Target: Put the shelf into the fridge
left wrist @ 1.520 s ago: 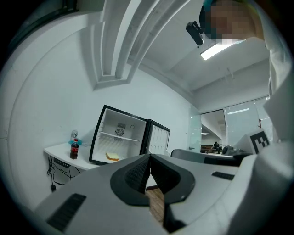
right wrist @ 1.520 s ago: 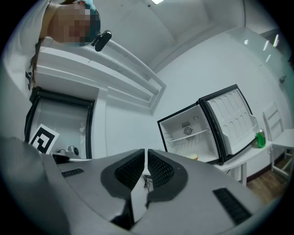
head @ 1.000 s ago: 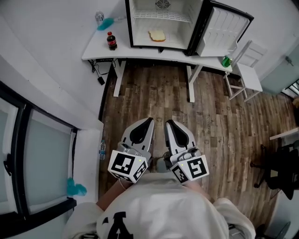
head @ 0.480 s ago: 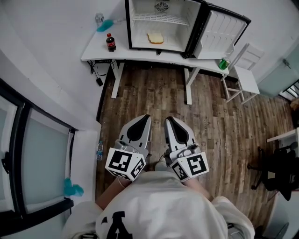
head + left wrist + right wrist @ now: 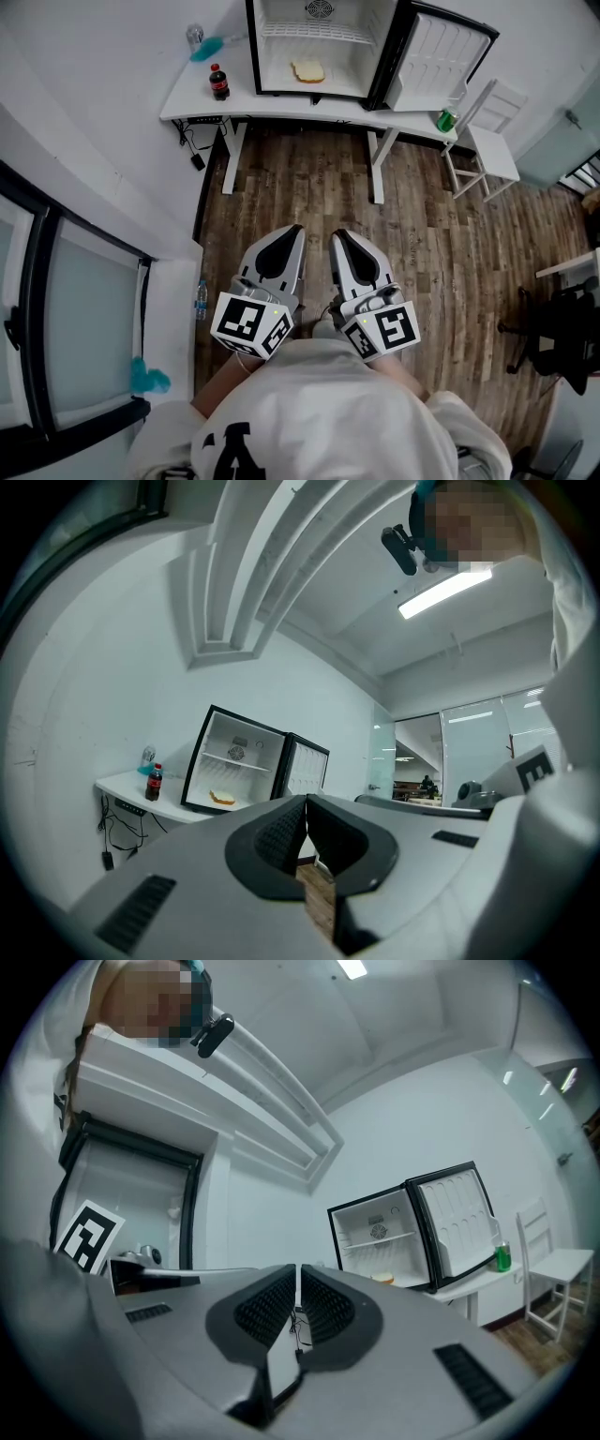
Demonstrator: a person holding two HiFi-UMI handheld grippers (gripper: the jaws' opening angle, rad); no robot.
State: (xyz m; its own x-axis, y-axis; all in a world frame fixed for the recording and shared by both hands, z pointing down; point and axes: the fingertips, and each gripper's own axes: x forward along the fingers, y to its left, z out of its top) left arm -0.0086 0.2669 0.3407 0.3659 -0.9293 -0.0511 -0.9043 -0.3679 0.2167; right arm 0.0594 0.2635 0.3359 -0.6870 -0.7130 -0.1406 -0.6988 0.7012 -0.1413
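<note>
The fridge [image 5: 251,52] is cut off at its top; a wire shelf [image 5: 309,32] is seemingly seated inside it. Well apart from the fridge, the left gripper [image 5: 296,231] and right gripper [image 5: 338,236] are held level, side by side, both clenched on nothing.

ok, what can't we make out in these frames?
- Head view: fridge top cut off by the upper edge.
- All views: pale item on the fridge floor, too small to identify.
- Rack in fridge: too small to tell if seated.
- Head view: hands hidden under left gripper and right gripper.
</note>
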